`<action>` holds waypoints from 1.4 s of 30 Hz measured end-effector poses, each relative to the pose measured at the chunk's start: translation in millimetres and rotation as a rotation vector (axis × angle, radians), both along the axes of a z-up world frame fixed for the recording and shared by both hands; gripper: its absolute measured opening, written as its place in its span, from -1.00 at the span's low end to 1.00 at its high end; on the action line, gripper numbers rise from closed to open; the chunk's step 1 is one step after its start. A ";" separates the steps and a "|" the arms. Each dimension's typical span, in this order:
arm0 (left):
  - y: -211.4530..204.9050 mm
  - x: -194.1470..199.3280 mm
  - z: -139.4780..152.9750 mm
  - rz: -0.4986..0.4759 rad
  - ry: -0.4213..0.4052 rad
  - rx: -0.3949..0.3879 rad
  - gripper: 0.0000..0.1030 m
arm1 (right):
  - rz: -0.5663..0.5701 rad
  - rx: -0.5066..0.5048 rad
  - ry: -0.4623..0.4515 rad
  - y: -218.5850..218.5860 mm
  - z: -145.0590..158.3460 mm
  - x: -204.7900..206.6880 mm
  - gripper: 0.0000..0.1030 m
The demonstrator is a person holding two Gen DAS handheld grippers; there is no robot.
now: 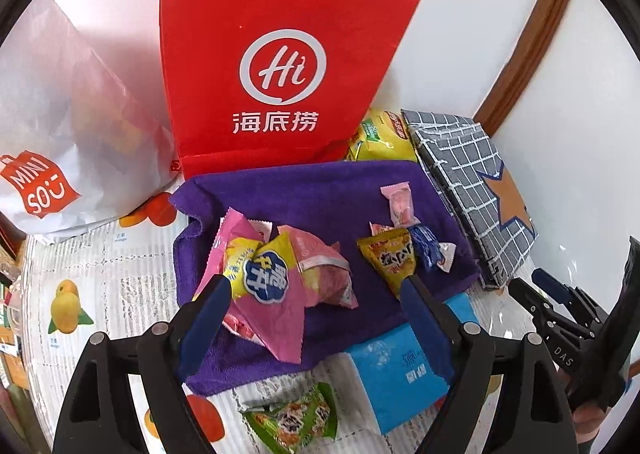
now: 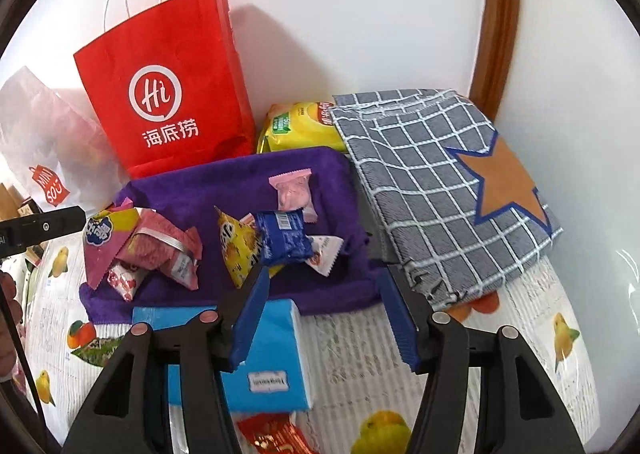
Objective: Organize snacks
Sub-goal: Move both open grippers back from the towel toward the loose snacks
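A purple towel (image 1: 320, 194) (image 2: 224, 182) lies on the table with several snack packets on it. A pink and yellow packet pile (image 1: 280, 274) (image 2: 136, 246) is at its left. A yellow packet (image 1: 390, 258) (image 2: 236, 250), a blue packet (image 1: 426, 246) (image 2: 284, 238) and a pink candy (image 1: 400, 206) (image 2: 294, 192) are at its right. My left gripper (image 1: 316, 290) is open and empty, low over the towel's near edge. My right gripper (image 2: 324, 290) is open and empty, over the towel's near right corner; it also shows in the left wrist view (image 1: 534, 280).
A red paper bag (image 1: 272, 66) (image 2: 168, 94) and a white Miniso bag (image 1: 60, 134) (image 2: 44, 158) stand behind the towel. A yellow chip bag (image 1: 380, 138) (image 2: 300, 126) and a grey checked cloth bag (image 1: 476, 190) (image 2: 440, 190) lie right. A blue tissue pack (image 1: 400, 366) (image 2: 272, 358), green packet (image 1: 296, 418) and red packet (image 2: 276, 434) lie near.
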State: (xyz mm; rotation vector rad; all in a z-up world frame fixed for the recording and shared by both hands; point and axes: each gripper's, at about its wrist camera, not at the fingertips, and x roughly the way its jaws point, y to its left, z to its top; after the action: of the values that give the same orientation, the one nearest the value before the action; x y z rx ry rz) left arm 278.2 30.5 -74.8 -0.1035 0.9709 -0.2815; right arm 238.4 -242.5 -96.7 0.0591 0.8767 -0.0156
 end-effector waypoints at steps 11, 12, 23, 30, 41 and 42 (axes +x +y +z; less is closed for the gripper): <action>-1.2 -33.5 11.0 -0.016 -0.033 0.004 0.66 | 0.000 0.021 -0.003 0.9 2.3 -23.2 0.15; -0.4 -37.1 11.0 -0.015 -0.035 0.005 0.66 | 0.001 0.023 -0.003 1.3 2.4 -24.6 0.15; 13.0 -67.6 8.4 0.005 -0.034 -0.001 0.66 | -0.007 0.017 -0.006 3.1 0.5 -49.8 0.16; 22.4 -85.3 4.5 0.033 -0.037 0.021 0.63 | -0.027 0.006 -0.001 1.8 -7.4 -61.4 0.16; 37.7 -112.4 -3.8 0.114 -0.033 0.041 0.63 | 0.043 0.013 0.048 10.8 -23.4 -73.7 0.16; 38.4 -114.0 -5.2 0.118 -0.030 0.040 0.63 | 0.048 0.005 0.049 12.3 -25.0 -74.9 0.16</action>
State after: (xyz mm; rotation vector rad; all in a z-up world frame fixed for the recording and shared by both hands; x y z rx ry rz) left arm 164.2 68.9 -80.0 -0.1193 0.9361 -0.1546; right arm 163.5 -230.2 -121.7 0.0427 0.9274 0.0307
